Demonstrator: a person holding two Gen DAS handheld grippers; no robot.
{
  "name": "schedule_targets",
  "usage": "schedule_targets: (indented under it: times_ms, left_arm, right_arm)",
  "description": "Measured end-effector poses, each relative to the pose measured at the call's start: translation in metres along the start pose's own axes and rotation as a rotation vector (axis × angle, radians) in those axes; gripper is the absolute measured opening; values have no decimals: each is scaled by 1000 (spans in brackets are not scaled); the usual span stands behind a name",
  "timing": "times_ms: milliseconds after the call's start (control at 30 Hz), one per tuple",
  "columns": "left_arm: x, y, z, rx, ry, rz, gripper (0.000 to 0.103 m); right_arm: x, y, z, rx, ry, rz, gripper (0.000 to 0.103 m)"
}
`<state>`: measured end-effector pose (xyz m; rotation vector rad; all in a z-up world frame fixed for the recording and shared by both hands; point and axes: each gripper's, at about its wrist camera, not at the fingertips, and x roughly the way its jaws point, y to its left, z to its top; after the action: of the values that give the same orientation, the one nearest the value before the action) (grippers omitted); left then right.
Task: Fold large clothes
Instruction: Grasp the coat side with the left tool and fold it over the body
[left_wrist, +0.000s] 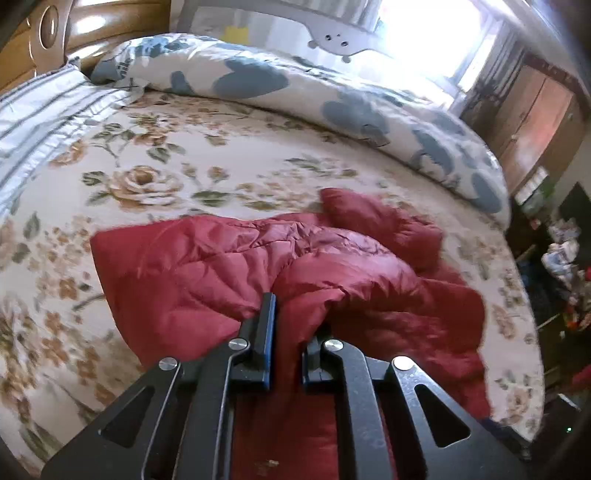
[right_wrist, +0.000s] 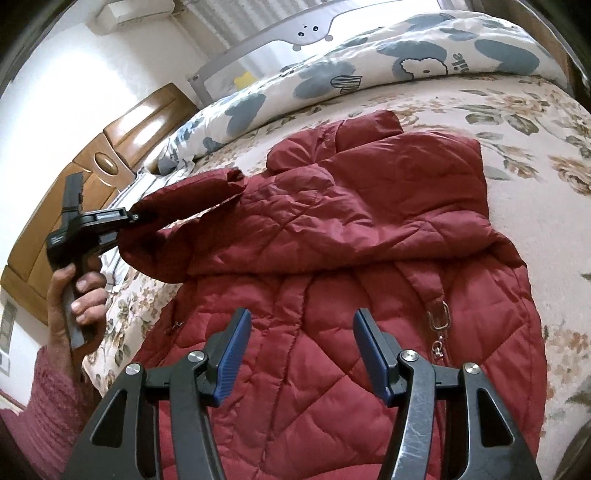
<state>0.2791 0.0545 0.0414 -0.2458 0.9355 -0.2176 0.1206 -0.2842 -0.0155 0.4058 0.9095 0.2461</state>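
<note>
On the flowery bed (right_wrist: 535, 122) lay a big red puffy jacket (right_wrist: 332, 295), front side up. The left tool (right_wrist: 129, 218) pinched the end of a sleeve (right_wrist: 192, 206) and held it up off the bed. The right tool (right_wrist: 301, 354) hung over the jacket, wide apart and holding nothing. It looked like the sleeve-folding step. Next, the sleeve likely needed laying across the chest. The jacket looked soft, quilted and wrinkly.
</note>
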Motion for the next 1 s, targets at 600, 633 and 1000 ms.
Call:
schedule_targets:
  times_ms: [600,633,1000]
  left_arm:
    - [38,-93,-52,146,112,-121,8]
    - [43,-97,-57,160,124,-117,8]
    - [58,-111,-76,235,168,-82,12]
  right_arm:
    - [-10,-32,13,88,-30,25,61]
    - [-8,-35,17,99,-33,37,61]
    - [77,-85,82,301,32,194,61]
